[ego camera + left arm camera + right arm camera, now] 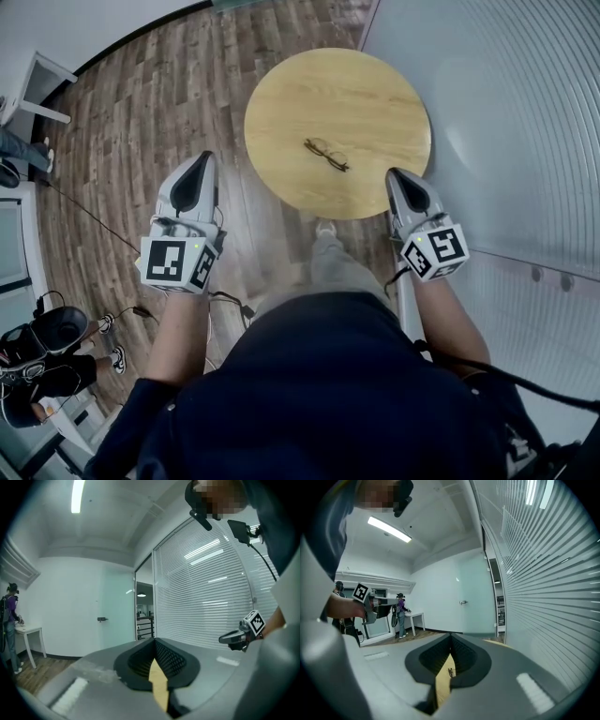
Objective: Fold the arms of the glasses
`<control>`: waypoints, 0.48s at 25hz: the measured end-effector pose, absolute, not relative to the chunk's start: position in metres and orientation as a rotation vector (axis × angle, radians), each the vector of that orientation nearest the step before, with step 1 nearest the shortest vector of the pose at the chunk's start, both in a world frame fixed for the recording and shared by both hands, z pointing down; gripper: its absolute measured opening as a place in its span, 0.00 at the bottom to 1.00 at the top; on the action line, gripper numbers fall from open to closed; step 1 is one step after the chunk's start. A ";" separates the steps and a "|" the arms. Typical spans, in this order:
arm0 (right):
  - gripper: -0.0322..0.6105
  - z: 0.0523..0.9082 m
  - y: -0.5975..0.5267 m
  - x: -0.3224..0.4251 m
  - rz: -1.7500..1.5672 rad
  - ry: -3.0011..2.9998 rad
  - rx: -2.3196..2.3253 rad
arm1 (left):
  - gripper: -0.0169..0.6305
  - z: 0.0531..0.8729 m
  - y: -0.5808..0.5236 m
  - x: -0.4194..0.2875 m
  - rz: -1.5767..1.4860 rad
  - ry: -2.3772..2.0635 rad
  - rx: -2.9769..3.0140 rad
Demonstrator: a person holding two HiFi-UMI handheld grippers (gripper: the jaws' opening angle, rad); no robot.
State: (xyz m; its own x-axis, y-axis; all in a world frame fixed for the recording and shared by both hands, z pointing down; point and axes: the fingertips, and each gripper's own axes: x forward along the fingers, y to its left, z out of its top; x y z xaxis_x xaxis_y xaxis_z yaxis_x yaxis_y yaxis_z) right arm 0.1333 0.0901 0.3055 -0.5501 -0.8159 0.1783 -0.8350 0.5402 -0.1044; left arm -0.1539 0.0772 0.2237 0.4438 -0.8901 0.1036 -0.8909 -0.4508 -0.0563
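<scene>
A pair of dark-framed glasses [326,153] lies with its arms spread near the middle of a round wooden table [375,94]. Both grippers hover off the table's near edge, apart from the glasses. My left gripper [204,157] is over the wood floor to the table's left, its jaws drawn together with nothing in them. My right gripper [395,174] is at the table's near right rim, shut and empty. In the right gripper view the glasses [450,672] show small through the slit between the jaws. In the left gripper view only a strip of the table [159,686] shows.
A glass wall with blinds [506,122] runs close along the table's right side. A white side table [37,80] stands far left, where a person [401,609] stands. Cables and dark gear [42,352] lie on the floor at lower left.
</scene>
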 end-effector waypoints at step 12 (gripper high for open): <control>0.06 0.320 0.011 0.136 0.289 -2.733 1.227 | 0.03 0.214 -0.003 -0.108 0.242 -1.672 2.655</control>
State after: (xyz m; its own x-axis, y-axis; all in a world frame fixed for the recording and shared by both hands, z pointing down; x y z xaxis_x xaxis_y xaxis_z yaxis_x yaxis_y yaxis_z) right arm 0.1357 0.0114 0.3198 -0.6603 -0.7247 0.1969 -0.7498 0.6507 -0.1199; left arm -0.1078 -0.0026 0.2142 0.4237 -0.8969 0.1267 -0.8960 -0.4355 -0.0864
